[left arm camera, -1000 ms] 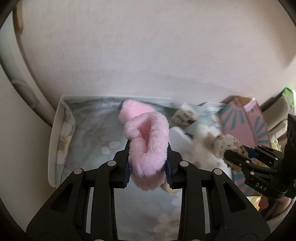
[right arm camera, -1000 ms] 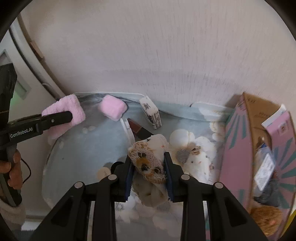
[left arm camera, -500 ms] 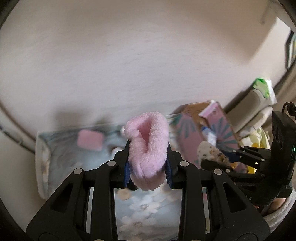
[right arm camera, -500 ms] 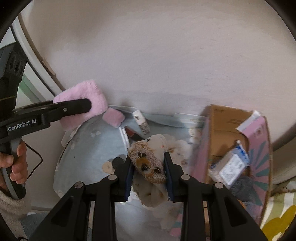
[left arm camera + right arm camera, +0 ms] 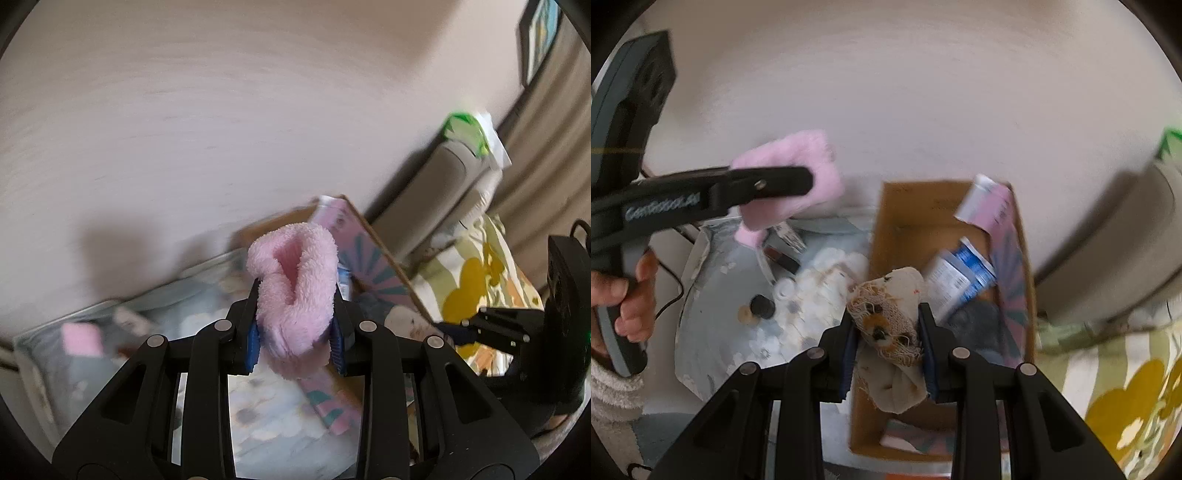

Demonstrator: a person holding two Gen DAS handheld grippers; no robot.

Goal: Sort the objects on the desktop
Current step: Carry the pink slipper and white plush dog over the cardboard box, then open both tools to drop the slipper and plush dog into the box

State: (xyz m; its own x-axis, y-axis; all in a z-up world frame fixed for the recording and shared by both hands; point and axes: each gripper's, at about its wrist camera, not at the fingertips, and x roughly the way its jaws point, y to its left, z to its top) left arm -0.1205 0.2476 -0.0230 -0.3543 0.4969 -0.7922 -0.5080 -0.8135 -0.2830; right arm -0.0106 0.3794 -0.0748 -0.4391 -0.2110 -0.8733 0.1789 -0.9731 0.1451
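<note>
Pale wall filled the upper frame, cardboard box (image 5: 945,280) lower centre. Left gripper (image 5: 295,332) squeezed a soft, light pink fluffy sock (image 5: 295,288) mid-body. Right gripper (image 5: 886,343) pinched a limp, frayed stained cloth (image 5: 890,317); both looked squashy, safest held at the bulk.

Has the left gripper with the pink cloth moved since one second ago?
Yes. The left gripper with the pink cloth moved right and up from the tray toward the box.

A fluffy pink sock (image 5: 295,291) is clamped in the left claw (image 5: 295,347) above a floral cloth (image 5: 266,413); a patterned cardboard box (image 5: 373,266) lies behind it, and the right claw (image 5: 448,328) is seen at the right edge
</note>
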